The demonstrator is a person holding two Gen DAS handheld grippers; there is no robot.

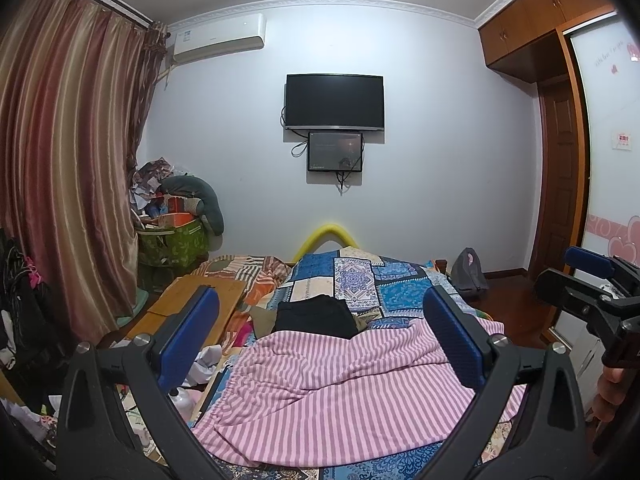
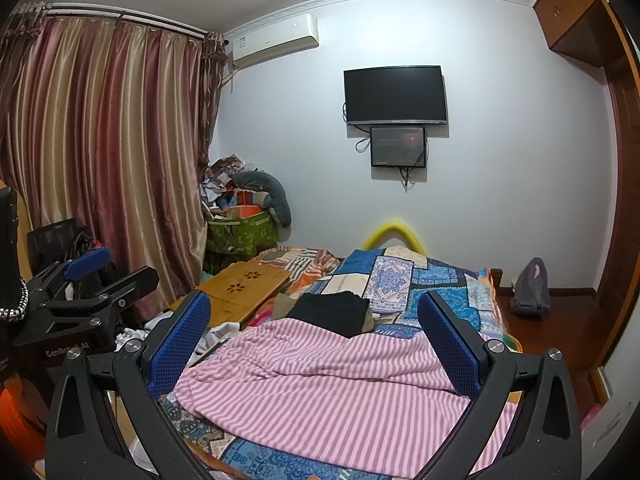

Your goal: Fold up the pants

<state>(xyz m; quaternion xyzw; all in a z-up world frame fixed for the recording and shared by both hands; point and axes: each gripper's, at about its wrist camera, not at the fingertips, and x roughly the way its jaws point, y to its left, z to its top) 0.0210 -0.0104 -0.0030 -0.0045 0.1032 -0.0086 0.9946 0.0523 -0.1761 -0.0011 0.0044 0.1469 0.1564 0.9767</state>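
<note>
Pink-and-white striped pants [image 1: 340,396] [image 2: 340,392] lie crumpled on a bed with a blue patchwork cover [image 1: 396,288] [image 2: 440,288]. My left gripper [image 1: 320,304] hovers above the pants, open, blue pads wide apart, nothing between them. My right gripper [image 2: 314,308] also hangs open over the pants without touching them. Each gripper shows in the other's view: the right gripper [image 1: 592,276] at the right edge, the left gripper [image 2: 112,268] at the left edge. A folded black garment [image 1: 316,316] [image 2: 332,314] lies just beyond the pants.
A bamboo lap tray [image 1: 192,304] [image 2: 244,288] rests left of the bed among loose cloths. Curtains [image 1: 68,160], a cluttered green bin [image 1: 176,240] and a chair with bags fill the left. A grey backpack [image 2: 530,288] sits on the wooden floor at right. A TV [image 1: 334,100] hangs on the wall.
</note>
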